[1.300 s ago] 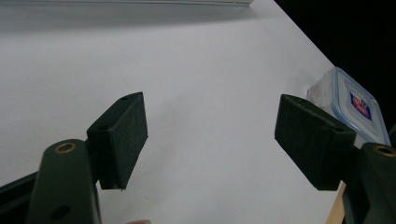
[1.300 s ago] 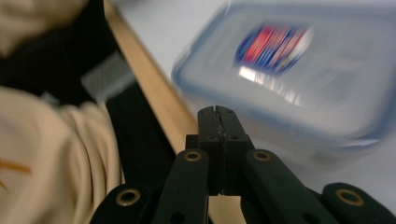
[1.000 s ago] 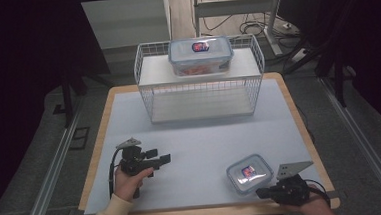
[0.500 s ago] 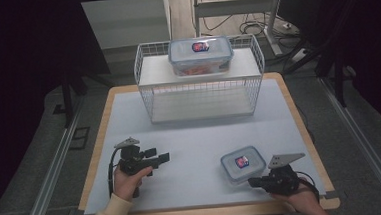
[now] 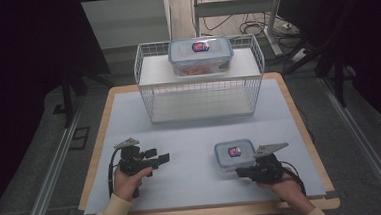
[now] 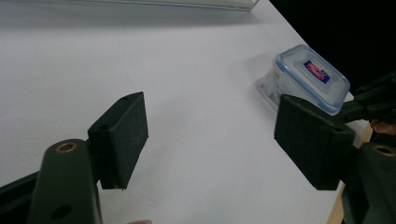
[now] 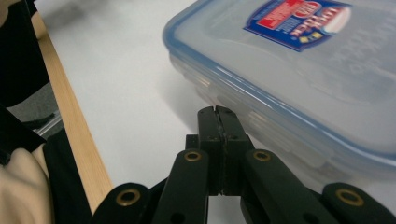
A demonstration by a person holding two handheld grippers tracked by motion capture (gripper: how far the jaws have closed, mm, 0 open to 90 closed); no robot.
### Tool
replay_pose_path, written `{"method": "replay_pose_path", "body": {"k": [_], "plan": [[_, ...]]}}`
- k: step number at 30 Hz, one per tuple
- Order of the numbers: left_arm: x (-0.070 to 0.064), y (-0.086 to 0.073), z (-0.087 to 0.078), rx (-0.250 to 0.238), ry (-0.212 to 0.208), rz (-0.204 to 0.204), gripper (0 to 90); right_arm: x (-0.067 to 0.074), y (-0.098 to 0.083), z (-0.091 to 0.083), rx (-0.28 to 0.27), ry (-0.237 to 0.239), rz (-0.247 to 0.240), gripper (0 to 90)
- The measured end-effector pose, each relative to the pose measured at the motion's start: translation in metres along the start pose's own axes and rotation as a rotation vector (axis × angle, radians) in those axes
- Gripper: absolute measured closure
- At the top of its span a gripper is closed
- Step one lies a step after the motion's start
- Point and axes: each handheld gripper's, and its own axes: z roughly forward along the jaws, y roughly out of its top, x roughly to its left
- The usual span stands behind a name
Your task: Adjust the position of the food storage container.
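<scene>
The right gripper [image 5: 240,172], jaws pressed together, seems to touch the small box [image 5: 234,153], still far from the rack [image 5: 201,94]; the left gripper [image 5: 160,159] waits open-jawed.

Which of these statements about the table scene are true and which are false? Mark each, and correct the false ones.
1. The right gripper has its jaws shut with nothing between them. True.
2. The left gripper is clamped on the small box. False: its jaws stand open over bare table, and the small box lies farther off.
3. A bigger box sits on top of the wire rack. True.
4. The small box has no lid. False: a blue-rimmed lid with a red and blue label covers it.
5. The right gripper's tips are close against the small box's side. True.
</scene>
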Motion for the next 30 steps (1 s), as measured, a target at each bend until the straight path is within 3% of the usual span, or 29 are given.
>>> {"method": "replay_pose_path", "body": {"k": [9,17,23,25,26,29,30], "plan": [[0.003,-0.001,0.0,0.002,0.006,-0.006,25.4,-0.009,0.008,0.016,0.017,-0.028,0.015,89.8],[0.003,-0.002,0.0,0.01,0.0,-0.004,25.5,-0.012,0.012,0.019,0.015,-0.036,0.021,89.7],[0.005,-0.001,-0.002,0.0,0.011,-0.007,25.5,-0.01,0.001,-0.005,-0.008,-0.046,0.019,89.8],[0.005,-0.001,-0.003,-0.001,0.017,-0.009,25.5,-0.018,-0.009,-0.024,-0.034,-0.077,0.067,89.8],[0.005,-0.001,-0.003,0.0,0.019,-0.009,25.5,-0.018,-0.009,-0.024,-0.034,-0.077,0.067,89.8],[0.004,-0.001,-0.002,0.003,0.021,-0.005,25.4,-0.035,-0.014,-0.043,-0.064,-0.151,0.118,89.8],[0.004,0.0,-0.002,0.005,0.026,0.001,25.4,-0.035,-0.014,-0.043,-0.064,-0.151,0.118,89.8]]}}
